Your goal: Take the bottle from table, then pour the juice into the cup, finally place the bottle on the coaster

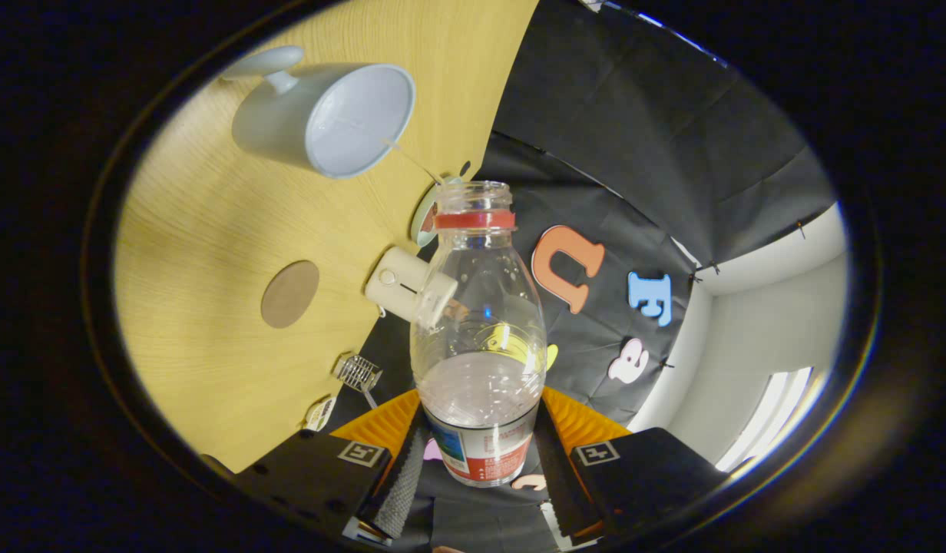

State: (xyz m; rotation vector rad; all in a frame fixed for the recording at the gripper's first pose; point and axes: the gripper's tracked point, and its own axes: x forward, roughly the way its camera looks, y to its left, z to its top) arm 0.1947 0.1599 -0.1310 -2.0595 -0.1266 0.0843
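Tool fingers clamp the base of an uncapped, nearly empty bottle, held tilted above the counter. Beyond it lie the cup, a round coaster and a white cylinder.

Fisheye view riding on the tool, rolled sideways, close behind bottle, facing table
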